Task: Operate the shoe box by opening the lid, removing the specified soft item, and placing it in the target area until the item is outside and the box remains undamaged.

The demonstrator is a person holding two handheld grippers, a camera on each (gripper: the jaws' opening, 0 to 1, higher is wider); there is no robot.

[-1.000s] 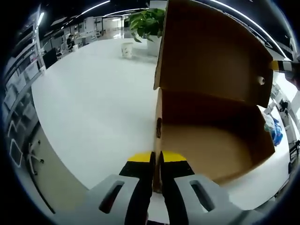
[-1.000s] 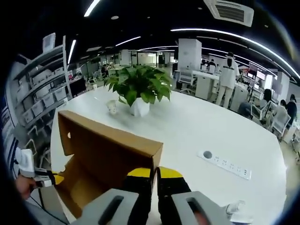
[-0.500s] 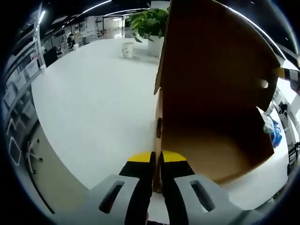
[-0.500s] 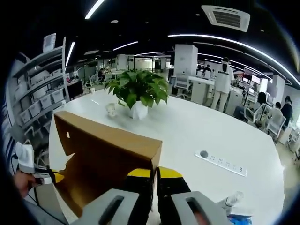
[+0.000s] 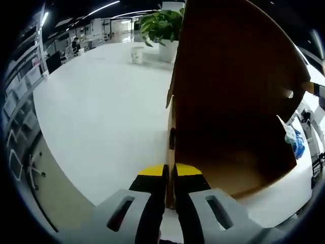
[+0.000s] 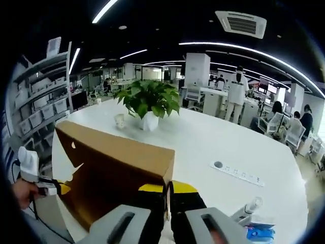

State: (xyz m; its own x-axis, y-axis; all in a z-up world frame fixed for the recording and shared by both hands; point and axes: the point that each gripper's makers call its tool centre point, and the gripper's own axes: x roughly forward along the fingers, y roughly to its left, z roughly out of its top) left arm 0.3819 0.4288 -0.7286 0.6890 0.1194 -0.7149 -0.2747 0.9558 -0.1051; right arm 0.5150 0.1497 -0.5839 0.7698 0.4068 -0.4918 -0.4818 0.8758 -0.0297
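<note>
Left tongs (image 5: 169, 173) pinch the brown shoe box (image 5: 228, 152) wall, box spreading toward two o'clock, while right tongs (image 6: 167, 190) grip its raised lid (image 6: 114, 162) (seemingly empty inside) on the white tabletop (image 5: 101, 112).

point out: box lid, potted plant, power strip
box lid (image 6: 122, 165): right gripper view, outer face of the panel.
potted plant (image 6: 150, 99): right gripper view, leaves.
power strip (image 6: 237, 173): right gripper view, middle of its top.

The white tabletop (image 6: 203, 145) carries the cardboard shoe box (image 6: 109, 173) at the tongs, a potted plant (image 6: 149, 104) and cup (image 6: 119, 120) beyond, and a power strip (image 6: 237, 172) rightward.
</note>
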